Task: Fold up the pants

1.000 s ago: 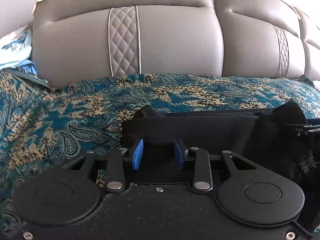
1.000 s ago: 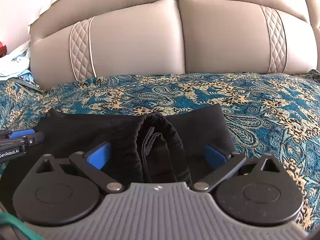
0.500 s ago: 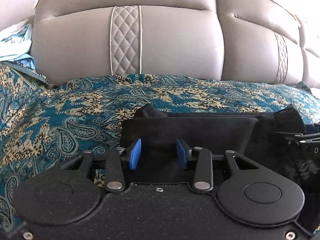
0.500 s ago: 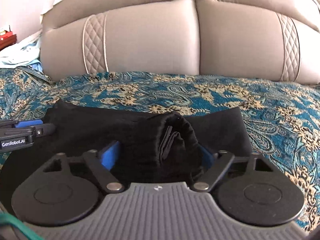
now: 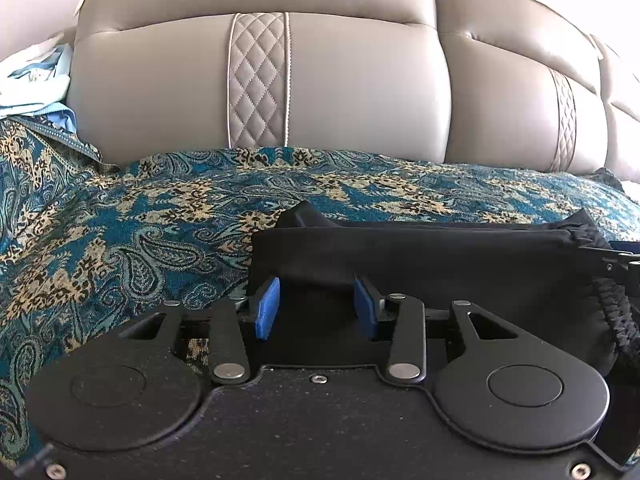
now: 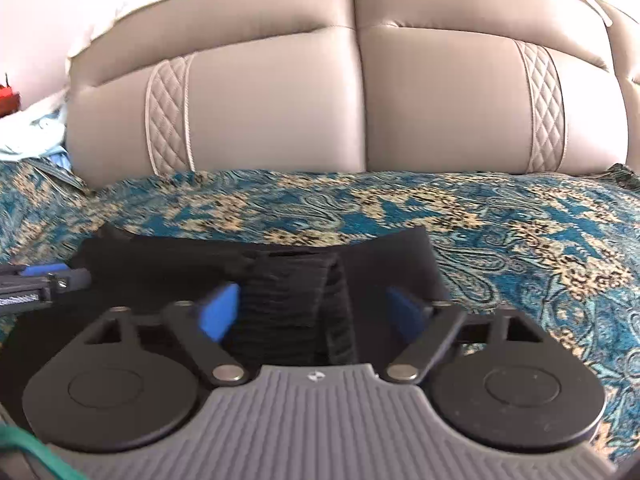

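**Folded black pants lying crosswise on the patterned bedspread**

Left wrist view: the pants (image 5: 420, 264) are being seen as a flat folded bundle, long axis running left to right, on the bedspread (image 5: 120, 248) before the headboard (image 5: 360, 88). The left gripper (image 5: 316, 307) is being held with fingers apart, dark cloth between them; contact cannot be judged.

Right wrist view: the gathered waistband (image 6: 296, 304) is being straddled by the right gripper (image 6: 314, 310), fingers parted. The picture is blurred; the pants' near edge is hidden.

Black pants (image 5: 440, 264) lying folded flat on the near bedspread, gathered waistband (image 6: 296, 304) bunching up at right
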A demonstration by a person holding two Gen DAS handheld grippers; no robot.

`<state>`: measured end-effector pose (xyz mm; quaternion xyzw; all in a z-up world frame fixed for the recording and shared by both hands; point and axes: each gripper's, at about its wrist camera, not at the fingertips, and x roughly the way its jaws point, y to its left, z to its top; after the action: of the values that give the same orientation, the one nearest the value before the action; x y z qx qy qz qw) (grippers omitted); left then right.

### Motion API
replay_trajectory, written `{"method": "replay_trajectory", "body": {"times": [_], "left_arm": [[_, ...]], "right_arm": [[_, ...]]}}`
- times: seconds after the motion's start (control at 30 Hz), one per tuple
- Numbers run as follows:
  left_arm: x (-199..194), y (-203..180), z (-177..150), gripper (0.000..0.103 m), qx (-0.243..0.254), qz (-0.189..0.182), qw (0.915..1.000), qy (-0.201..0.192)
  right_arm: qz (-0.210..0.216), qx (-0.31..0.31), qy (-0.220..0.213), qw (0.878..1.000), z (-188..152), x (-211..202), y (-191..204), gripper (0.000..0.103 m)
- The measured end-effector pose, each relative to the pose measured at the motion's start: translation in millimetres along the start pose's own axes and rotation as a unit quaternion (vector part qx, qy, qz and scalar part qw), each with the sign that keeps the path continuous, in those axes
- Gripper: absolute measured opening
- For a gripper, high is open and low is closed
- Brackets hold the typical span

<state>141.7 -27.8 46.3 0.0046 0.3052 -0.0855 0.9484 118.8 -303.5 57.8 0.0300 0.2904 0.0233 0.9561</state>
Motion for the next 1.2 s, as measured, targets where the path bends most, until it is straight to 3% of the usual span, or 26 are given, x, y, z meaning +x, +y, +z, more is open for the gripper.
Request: {"method": "replay_trajectory", "body": {"times": [0.1,0.23,0.33,0.4,0.57,0.6,0.67,0.83,0.97,1.2], "left_arm": [[1,-2,-3,0.043,0.009,0.004,0.9999,-0.007],[2,-2,-5,0.044,0.012,0.005,0.9998,-0.012],[2,-2,-7,0.045,0.015,0.005,0.9997,-0.016],[3,-3,-7,0.046,0.017,0.005,0.9997,-0.018],[3,0,-7,0.046,0.007,0.004,0.9998,-0.018],[2,0,-6,0.041,0.002,0.003,0.9998,-0.019],[-3,-2,-5,0.026,0.005,-0.006,0.9993,-0.036],[-10,-18,1,0.025,0.032,-0.026,0.9971,-0.065],[0,-31,4,0.026,0.042,-0.026,0.9972,-0.055],[14,-30,15,0.026,0.017,-0.025,0.9989,-0.036]], "right_arm": [[-0.002,-0.009,0.019,1.000,-1,11,-2,0.098],[0.043,0.006,0.050,0.998,6,26,-13,0.099],[0.072,0.001,0.062,0.995,12,30,-15,0.088],[0.087,0.003,0.060,0.994,12,31,-12,0.072],[0.104,0.020,0.043,0.994,10,22,-2,0.049],[0.102,0.026,0.036,0.994,10,19,-2,0.042],[0.090,0.034,0.017,0.995,11,11,-1,0.039],[0.028,0.002,-0.021,0.999,11,-5,12,0.038],[-0.018,0.001,-0.022,1.000,15,-4,8,0.038],[-0.053,-0.002,-0.019,0.998,12,-1,-4,0.039]]}}
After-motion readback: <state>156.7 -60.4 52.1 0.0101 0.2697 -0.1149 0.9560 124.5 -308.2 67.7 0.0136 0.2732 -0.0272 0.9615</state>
